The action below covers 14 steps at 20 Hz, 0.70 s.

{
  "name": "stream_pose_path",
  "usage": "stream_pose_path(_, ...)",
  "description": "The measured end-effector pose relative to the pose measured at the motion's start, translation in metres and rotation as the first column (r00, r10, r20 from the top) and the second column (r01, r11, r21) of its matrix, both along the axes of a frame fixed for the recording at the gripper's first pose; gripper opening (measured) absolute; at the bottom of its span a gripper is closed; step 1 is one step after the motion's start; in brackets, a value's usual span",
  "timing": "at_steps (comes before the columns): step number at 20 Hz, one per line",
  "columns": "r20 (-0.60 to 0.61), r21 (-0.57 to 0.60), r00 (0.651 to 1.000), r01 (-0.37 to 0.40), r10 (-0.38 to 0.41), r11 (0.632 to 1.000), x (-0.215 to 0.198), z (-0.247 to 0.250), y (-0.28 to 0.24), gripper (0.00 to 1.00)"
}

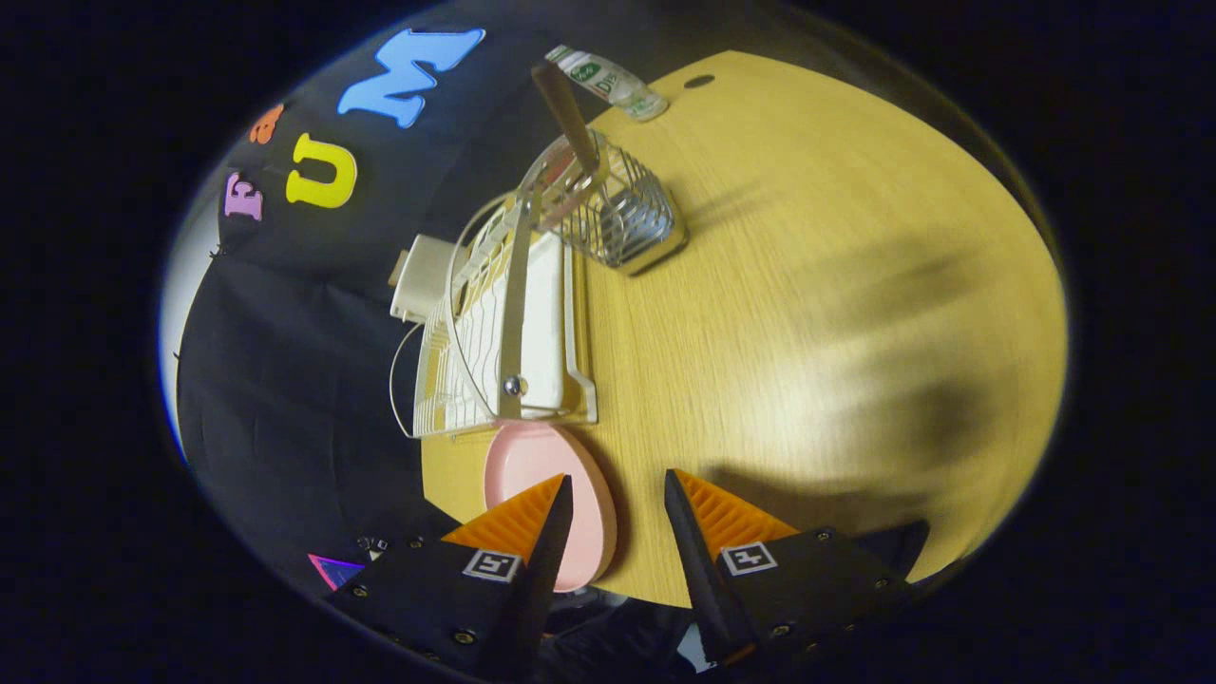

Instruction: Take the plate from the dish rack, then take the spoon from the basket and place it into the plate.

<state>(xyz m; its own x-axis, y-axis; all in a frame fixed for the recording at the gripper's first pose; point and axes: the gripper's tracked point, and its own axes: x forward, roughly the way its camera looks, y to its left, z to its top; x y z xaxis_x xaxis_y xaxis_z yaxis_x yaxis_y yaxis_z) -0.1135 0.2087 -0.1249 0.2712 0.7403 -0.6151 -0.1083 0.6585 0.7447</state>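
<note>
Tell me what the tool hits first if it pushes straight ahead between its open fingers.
Probably bare wooden table. The tool is open; the pink plate lies by one finger, the dish rack beyond it, both off the line. Depth is unclear.

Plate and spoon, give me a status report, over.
Gripper open, holding nothing. Plate flat on table beside dish rack, partly behind one finger. Spoon upright in basket. Path unobstructed.

Pink plate (pixel 532 465), white dish rack (pixel 494 332), wood-grain table (pixel 807 313)

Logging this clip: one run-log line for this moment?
gripper: open, empty | plate: on table, out of rack | spoon: in basket
</note>
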Motion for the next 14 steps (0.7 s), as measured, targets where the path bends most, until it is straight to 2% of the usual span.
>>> stream_pose_path(4,0.194,-0.051,0.976,0.113,-0.101,0.992,0.050,0.029,-0.018,0.62)
stream_pose_path(9,0.372,-0.015,0.894,0.273,-0.248,0.962,0.109,0.072,-0.023,0.62)
stream_pose_path(14,0.467,-0.001,0.821,0.372,-0.328,0.928,0.151,0.091,-0.024,0.62)
